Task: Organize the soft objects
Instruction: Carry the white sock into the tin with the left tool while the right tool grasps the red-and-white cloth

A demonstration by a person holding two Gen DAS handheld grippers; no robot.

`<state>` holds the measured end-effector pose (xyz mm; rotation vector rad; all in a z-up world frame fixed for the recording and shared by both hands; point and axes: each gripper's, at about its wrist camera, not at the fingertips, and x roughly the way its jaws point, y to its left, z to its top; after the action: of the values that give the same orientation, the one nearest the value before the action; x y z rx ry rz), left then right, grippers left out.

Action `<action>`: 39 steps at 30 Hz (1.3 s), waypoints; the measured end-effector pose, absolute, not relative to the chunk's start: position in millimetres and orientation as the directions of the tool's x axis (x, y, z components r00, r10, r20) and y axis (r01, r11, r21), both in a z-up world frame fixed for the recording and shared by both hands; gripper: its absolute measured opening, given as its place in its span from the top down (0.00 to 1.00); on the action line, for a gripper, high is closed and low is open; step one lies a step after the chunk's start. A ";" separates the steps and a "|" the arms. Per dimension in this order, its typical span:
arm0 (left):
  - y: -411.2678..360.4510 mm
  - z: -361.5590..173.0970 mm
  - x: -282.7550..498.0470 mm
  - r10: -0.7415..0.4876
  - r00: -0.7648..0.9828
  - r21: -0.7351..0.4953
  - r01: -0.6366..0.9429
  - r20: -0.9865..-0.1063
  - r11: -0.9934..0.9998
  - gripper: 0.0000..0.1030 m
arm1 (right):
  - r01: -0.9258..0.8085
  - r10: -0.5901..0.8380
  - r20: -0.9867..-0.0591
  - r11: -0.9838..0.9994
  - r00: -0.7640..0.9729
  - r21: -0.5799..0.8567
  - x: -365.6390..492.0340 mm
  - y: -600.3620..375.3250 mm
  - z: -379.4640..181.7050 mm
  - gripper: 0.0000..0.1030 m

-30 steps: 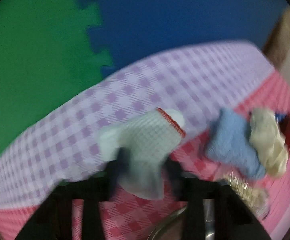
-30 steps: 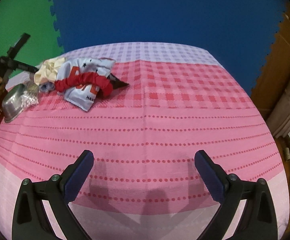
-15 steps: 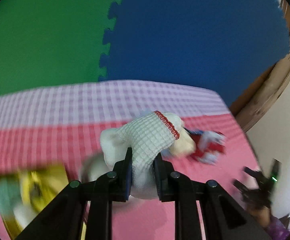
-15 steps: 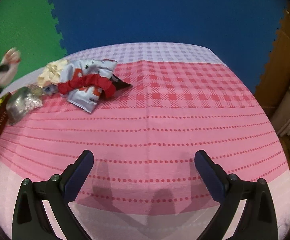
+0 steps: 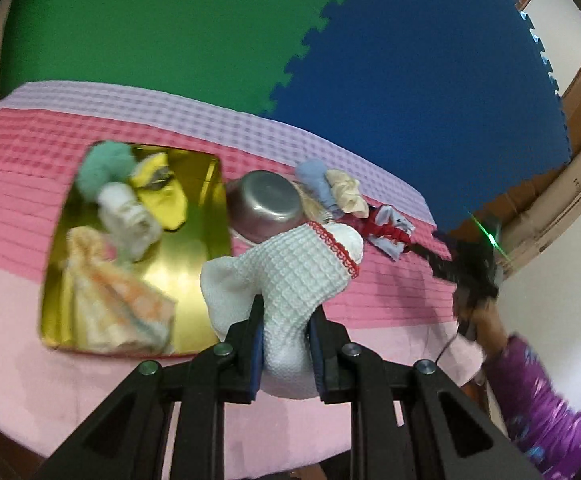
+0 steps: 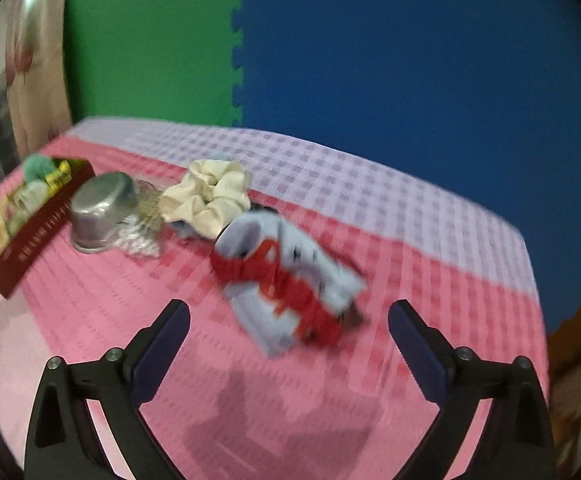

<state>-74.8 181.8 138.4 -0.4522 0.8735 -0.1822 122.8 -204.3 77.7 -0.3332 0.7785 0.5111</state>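
Observation:
My left gripper (image 5: 286, 316) is shut on a white waffle-knit sock with a red trim (image 5: 290, 276), held in the air just right of a gold tray (image 5: 194, 264). The tray holds a teal pompom (image 5: 104, 166), a yellow cloth (image 5: 162, 196), a white rolled cloth (image 5: 126, 216) and an orange-striped cloth (image 5: 106, 300). My right gripper (image 6: 288, 324) is open and empty, just in front of a light blue printed cloth (image 6: 310, 276) with a red scrunchie (image 6: 246, 270) on it. A cream scrunchie (image 6: 210, 196) lies behind it.
An upturned steel bowl (image 6: 102, 208) sits between the tray (image 6: 34, 240) and the cream scrunchie, with a clear crinkled thing (image 6: 138, 232) beside it. A blue sock (image 5: 316, 184) lies by the bowl. The pink checked tablecloth (image 6: 430, 272) ends at the right. Green and blue foam mats stand behind.
My left gripper has swung left with the white sock, so the gold tray now lies just left of it. My right gripper has moved forward and left toward the blue cloth and red scrunchie.

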 end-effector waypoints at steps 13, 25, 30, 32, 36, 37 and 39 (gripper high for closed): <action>209.6 152.2 -102.8 -0.258 0.674 -0.425 -0.091 -0.693 0.901 0.81 | -0.567 0.420 -0.839 0.806 0.347 0.168 147.5 -209.4 48.6 0.78; 220.9 126.0 -54.7 -0.194 0.663 -0.329 -0.083 -0.723 0.941 0.79 | -0.491 0.652 -0.632 0.748 0.418 0.447 -2.4 -230.9 93.5 0.83; 207.0 98.5 -18.8 -0.138 0.620 -0.231 -0.072 -0.772 0.970 0.70 | -0.500 0.686 -0.585 0.722 0.432 0.478 -12.2 -214.4 115.2 0.89; 206.0 84.9 -9.0 -0.087 0.582 -0.184 -0.110 -0.808 0.977 0.68 | -0.513 0.660 -0.609 0.742 0.441 0.432 -9.5 -206.1 118.2 0.89; 208.1 77.4 -9.3 -0.119 0.574 -0.235 -0.132 -0.810 0.963 0.58 | -0.492 0.628 -0.650 0.765 0.427 0.416 1.7 -205.1 105.3 0.89; 206.4 82.3 -13.5 -0.113 0.594 -0.230 -0.125 -0.797 0.965 0.54 | -0.485 0.624 -0.659 0.768 0.420 0.418 3.5 -205.1 102.0 0.89; 202.2 93.1 -20.8 -0.088 0.627 -0.207 -0.121 -0.774 0.971 0.41 | -0.479 0.625 -0.663 0.768 0.413 0.425 3.6 -206.1 99.7 0.89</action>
<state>-20.8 202.2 93.1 -0.2498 0.8959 0.0191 3.6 -206.1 99.7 0.1794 0.9094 0.6989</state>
